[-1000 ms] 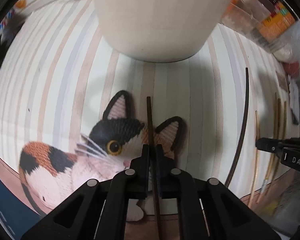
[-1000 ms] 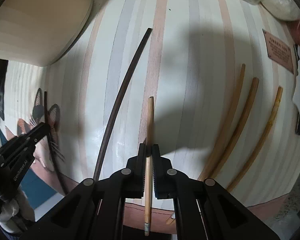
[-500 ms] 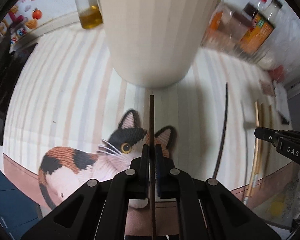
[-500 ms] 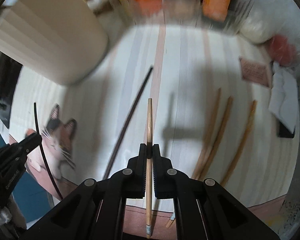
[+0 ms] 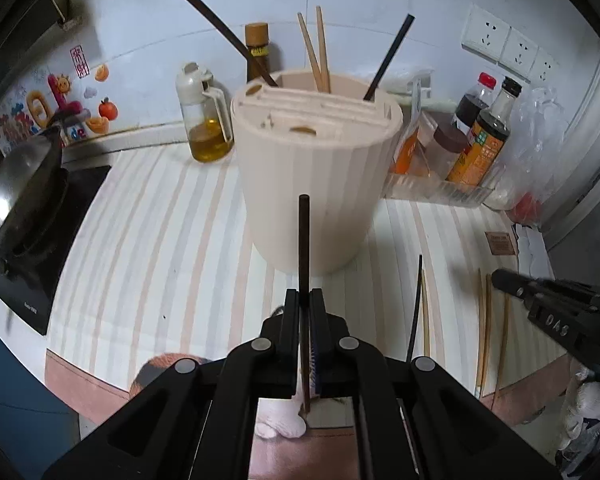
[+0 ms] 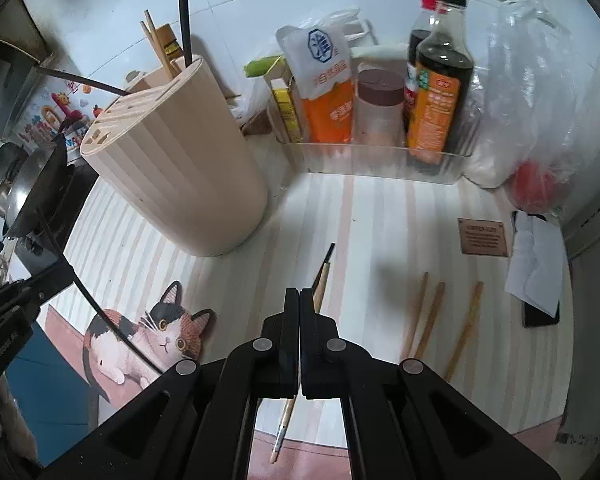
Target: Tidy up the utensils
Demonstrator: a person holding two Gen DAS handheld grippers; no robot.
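My left gripper (image 5: 305, 300) is shut on a dark chopstick (image 5: 303, 240) and holds it above the mat, pointing at the cream utensil holder (image 5: 312, 184). The holder has several chopsticks standing in it. My right gripper (image 6: 300, 300) has its jaws closed together; a light wooden chopstick (image 6: 320, 288) lies on the mat just beside and below them, with a dark chopstick (image 6: 327, 256) next to it. Whether the jaws grip it cannot be told. Three light chopsticks (image 6: 432, 316) lie on the mat to the right. The holder (image 6: 172, 168) stands left in the right wrist view.
A striped mat (image 5: 160, 240) with a cat picture (image 6: 160, 328) covers the counter. An oil bottle (image 5: 206, 120) and sauce bottles in a clear tray (image 6: 380, 156) stand behind. A wok on a stove (image 5: 24, 196) is left. A phone and paper (image 6: 536, 276) lie right.
Both grippers have risen and tilted up, so the holder's top and back wall show. The light chopstick now lies beside the right jaws instead of between them.
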